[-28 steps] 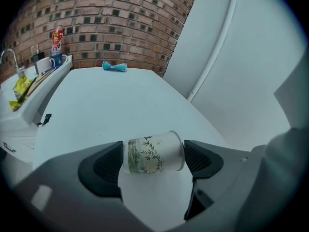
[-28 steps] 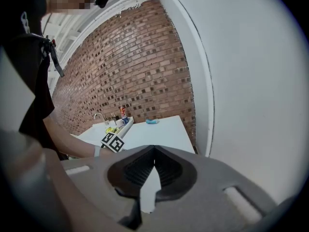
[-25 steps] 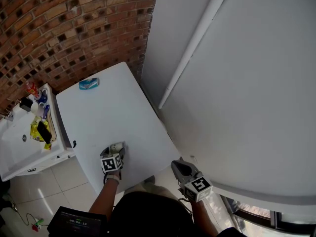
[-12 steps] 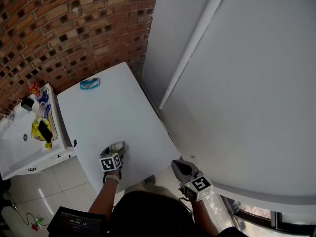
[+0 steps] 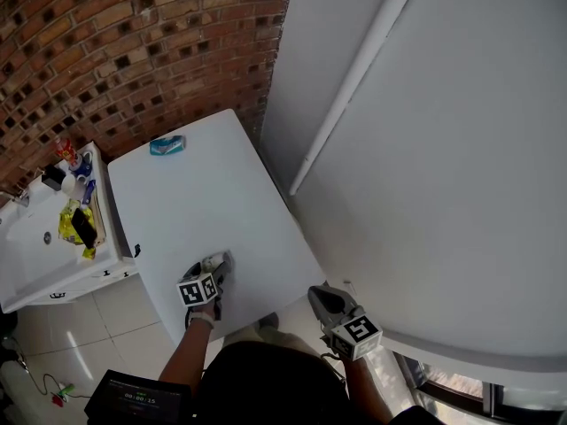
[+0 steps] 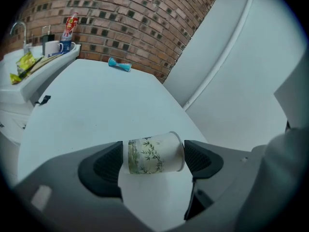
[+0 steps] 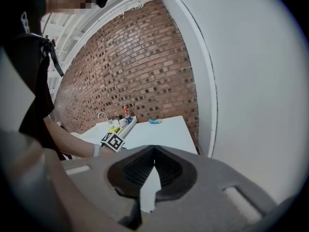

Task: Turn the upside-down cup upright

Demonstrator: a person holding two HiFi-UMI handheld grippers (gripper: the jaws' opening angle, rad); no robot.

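A white paper cup [image 6: 155, 154] with a green leaf print lies sideways between the jaws of my left gripper [image 6: 153, 154], base toward the left pad, rim toward the right pad. Both pads touch its ends, so the gripper is shut on it, low over the white table [image 6: 87, 105]. In the head view the cup [image 5: 211, 261] shows just ahead of the left gripper [image 5: 213, 271] near the table's front edge. My right gripper [image 7: 154, 151] is shut and empty, and stays off the table's front right corner [image 5: 321, 297].
A small blue object [image 5: 166, 145] lies at the table's far end. A white sink counter [image 5: 35, 264] with bottles, a mug and yellow packets stands left of the table. A brick wall rises behind, a white wall with a pipe [image 5: 354, 69] to the right.
My left gripper has rolled a little with the cup still in it. The right gripper has not moved.
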